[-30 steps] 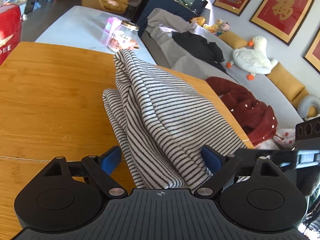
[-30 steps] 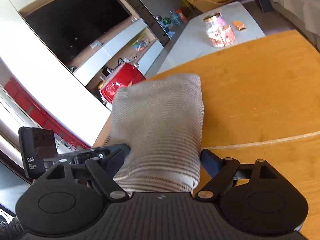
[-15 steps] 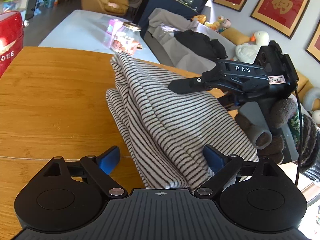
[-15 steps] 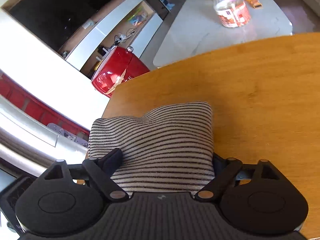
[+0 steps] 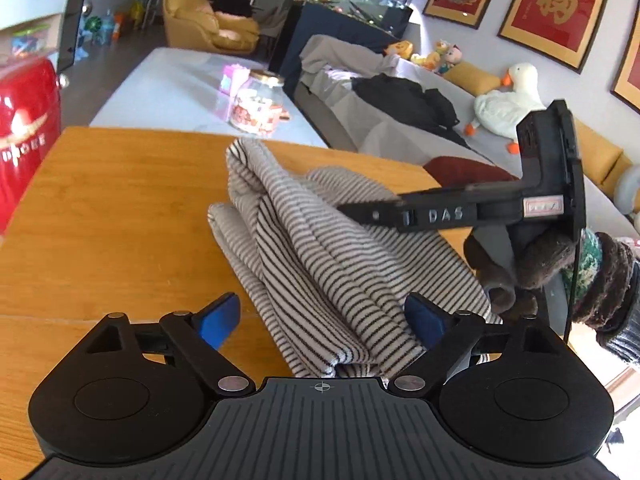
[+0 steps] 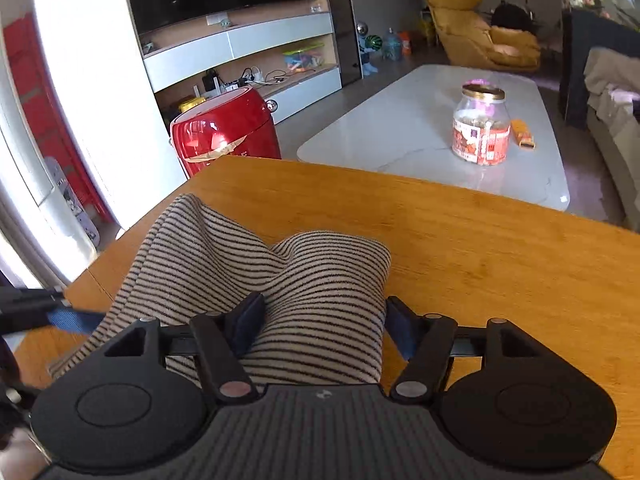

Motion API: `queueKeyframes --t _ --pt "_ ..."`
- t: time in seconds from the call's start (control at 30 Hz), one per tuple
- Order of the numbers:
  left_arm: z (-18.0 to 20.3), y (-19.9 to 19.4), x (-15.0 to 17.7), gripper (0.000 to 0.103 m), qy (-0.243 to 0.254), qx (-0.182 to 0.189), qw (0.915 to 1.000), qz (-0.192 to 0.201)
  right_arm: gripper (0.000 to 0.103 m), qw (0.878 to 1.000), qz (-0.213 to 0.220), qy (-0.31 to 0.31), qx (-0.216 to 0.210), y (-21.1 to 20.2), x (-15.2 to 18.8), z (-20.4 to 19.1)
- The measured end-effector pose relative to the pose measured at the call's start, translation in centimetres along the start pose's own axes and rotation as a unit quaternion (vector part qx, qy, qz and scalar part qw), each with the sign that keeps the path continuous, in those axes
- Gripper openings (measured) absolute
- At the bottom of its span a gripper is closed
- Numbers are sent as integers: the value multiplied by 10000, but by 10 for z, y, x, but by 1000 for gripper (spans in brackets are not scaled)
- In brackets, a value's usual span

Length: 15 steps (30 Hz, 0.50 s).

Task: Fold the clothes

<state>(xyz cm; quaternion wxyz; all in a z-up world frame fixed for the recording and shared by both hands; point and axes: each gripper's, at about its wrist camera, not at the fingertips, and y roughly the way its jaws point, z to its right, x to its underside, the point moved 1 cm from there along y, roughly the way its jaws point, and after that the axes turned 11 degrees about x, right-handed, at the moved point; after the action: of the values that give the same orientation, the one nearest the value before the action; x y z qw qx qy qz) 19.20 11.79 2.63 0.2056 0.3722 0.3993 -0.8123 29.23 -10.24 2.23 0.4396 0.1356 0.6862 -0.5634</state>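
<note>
Left gripper [image 5: 320,324] is closing around the soft black-and-white striped knit garment [image 5: 320,248] bunched mid-frame on the orange wooden table [image 5: 100,208], only its right pad touching. Right gripper [image 6: 320,320] pinches a thick fold. Looks light and floppy; I'd grab doubled edges, not loose single layers.

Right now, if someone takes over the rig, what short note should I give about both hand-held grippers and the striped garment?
Left hand-held gripper: jaws closing with the striped garment between them, pads not yet pressing.
Right hand-held gripper: shut on a bunched fold of the striped garment.
Garment: lies crumpled on the wooden table.
Done: no neat fold visible.
Left: probably spread it, then fold it flat.
</note>
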Motion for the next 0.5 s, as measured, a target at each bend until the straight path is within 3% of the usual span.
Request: queueKeyframes --t 0.13,0.23,0.37,0.5 --pt "19 -29 -30 91 413 -107 9963 749 68 9982 194 -450 335 -5 -1 -18" --pt "20 -18 -57 91 253 514 9931 1027 71 9958 291 -666 564 -14 -1 -25" --pt "0 35 -72 89 -320 947 9928 655 100 9940 435 -673 743 -42 5 -20" --pt "-24 78 -59 82 -439 457 9980 16 103 9992 386 49 81 -86 24 -4"
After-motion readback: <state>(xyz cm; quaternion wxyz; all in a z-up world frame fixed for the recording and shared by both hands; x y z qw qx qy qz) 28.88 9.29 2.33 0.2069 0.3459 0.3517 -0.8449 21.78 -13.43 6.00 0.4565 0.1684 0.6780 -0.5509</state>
